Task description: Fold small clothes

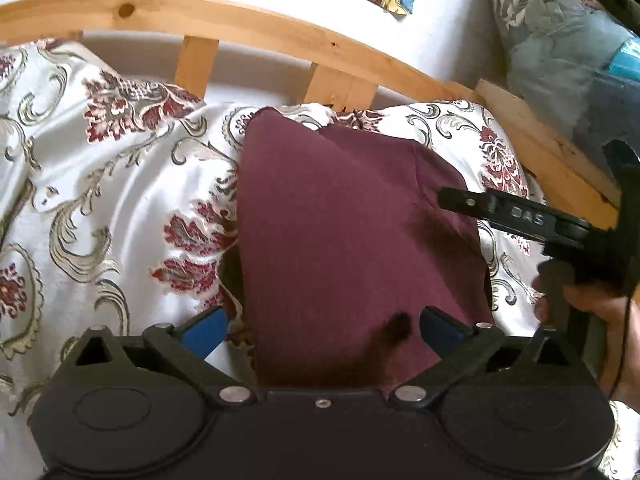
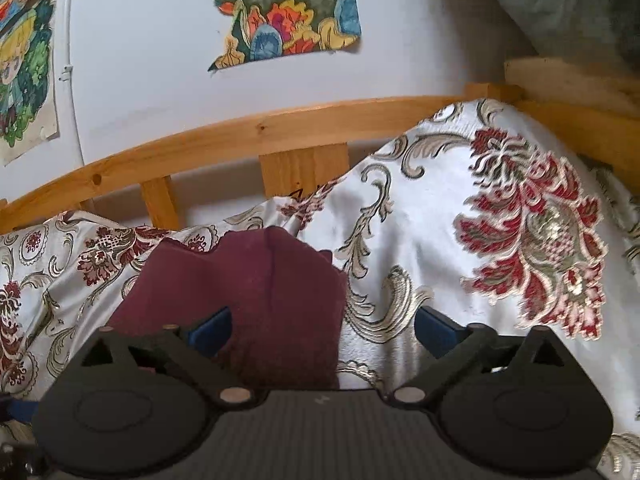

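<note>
A folded maroon garment (image 1: 344,224) lies on the floral bedspread (image 1: 120,184). My left gripper (image 1: 322,330) is open, its blue pads on either side of the garment's near edge, holding nothing. The right gripper's black body (image 1: 560,228) shows at the right, above the garment's right edge. In the right wrist view the garment (image 2: 256,284) lies ahead and to the left. My right gripper (image 2: 322,332) is open, its left pad over the cloth and its right pad over the bedspread (image 2: 460,248).
A wooden bed rail (image 1: 248,28) with slats runs along the far side, against a white wall with colourful pictures (image 2: 280,12). A bundle in a clear bag (image 1: 560,52) sits at the far right on the wooden frame.
</note>
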`<state>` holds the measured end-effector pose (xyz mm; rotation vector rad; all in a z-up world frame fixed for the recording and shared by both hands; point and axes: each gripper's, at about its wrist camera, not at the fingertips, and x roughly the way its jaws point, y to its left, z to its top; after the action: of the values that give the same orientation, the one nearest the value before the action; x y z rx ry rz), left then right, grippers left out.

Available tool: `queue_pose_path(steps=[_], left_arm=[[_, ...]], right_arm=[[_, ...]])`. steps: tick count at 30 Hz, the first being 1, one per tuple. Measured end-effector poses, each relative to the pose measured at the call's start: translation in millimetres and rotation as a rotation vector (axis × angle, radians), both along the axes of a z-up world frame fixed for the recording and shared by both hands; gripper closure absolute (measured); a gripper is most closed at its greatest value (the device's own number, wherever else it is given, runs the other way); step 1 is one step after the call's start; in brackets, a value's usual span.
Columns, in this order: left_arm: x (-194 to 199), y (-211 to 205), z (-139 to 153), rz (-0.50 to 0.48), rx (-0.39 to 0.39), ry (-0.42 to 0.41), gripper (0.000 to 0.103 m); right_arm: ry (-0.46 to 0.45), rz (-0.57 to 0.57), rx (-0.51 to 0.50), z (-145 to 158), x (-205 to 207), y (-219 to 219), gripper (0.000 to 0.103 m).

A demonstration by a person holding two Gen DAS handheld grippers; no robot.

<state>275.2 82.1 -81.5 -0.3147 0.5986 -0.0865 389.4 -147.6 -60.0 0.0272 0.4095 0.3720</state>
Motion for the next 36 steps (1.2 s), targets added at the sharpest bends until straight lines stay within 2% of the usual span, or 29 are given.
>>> queue_pose_path(steps=[7,14,23,28,32,36], left_arm=[[-5,-4,7,0.077,0.033,0.000,0.001],[-18,-8,23,0.091,0.079,-0.020,0.001],[-54,-10,62,0.113,0.116,-0.081,0.001],[-78,-9,87,0.149,0.142,-0.123,0.001],[-103,-12,100,0.230,0.208,-0.139,0.001],[-130,-17,104,0.236,0.256,-0.134,0.001]], right_arm=[[-0.040,-0.026,-0.031,7,-22,-4,0.000],[-0.084,-0.041,-0.031,19,-55,-8,0.000],[-0.149,-0.055,0.002,43,-112,-14,0.000],[-0.216,-0.066,-0.011,62,-147,-17,0.000],[-0.249,-0.127,0.001,75,-180,-22,0.000],[-0.214,-0.214,0.064,75,-213,-31,0.000]])
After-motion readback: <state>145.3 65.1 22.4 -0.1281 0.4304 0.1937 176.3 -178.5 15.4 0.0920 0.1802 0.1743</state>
